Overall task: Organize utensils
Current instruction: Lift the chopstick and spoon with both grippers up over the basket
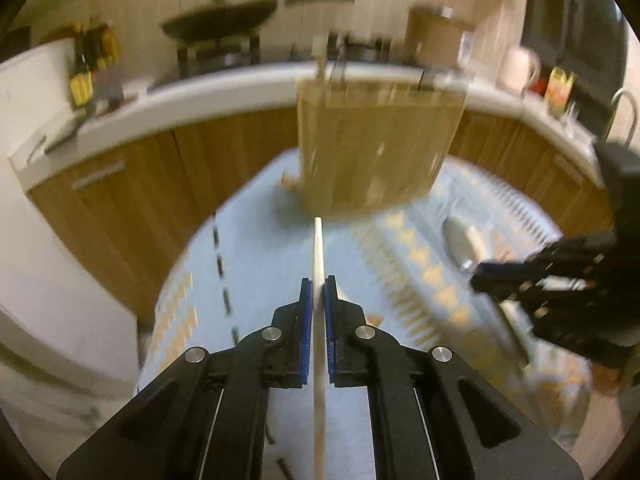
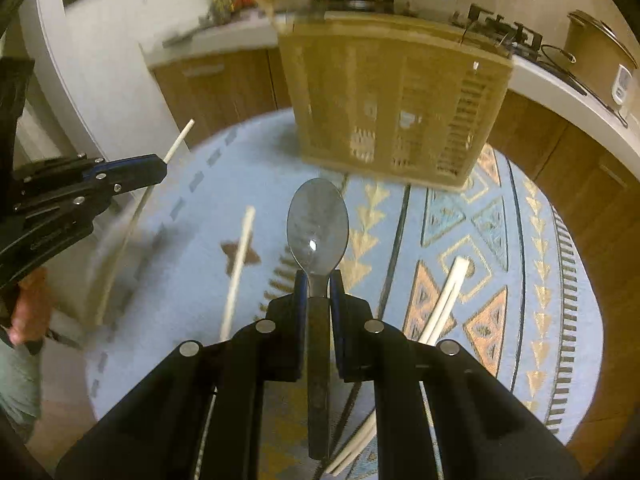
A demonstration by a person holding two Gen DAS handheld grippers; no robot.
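Left gripper (image 1: 319, 284): fingers pinched on a pale chopstick (image 1: 318, 248), tip pointing far toward the basket; seen from the right wrist at the left edge (image 2: 160, 166), raised above the cloth.
Right gripper (image 2: 319, 280): fingers clamped on the neck of a metal spoon (image 2: 317, 226), bowl facing up and pointing far.
Hand (image 2: 28, 312): gripping the left gripper's handle, near left.
Tablecloth (image 2: 448, 216): pale blue, round, patterned with orange and gold triangles.
Loose chopstick (image 2: 239, 268): flat on the cloth, just left of the spoon.
Chopstick pair (image 2: 448, 292): lying together on the cloth, right of the spoon.
Utensil basket (image 2: 396, 100): tan, slatted, upright at the far side of the cloth.
Counter (image 1: 208, 92): white-topped, beyond the basket, carrying a dark wok (image 1: 220, 20) on a stove.
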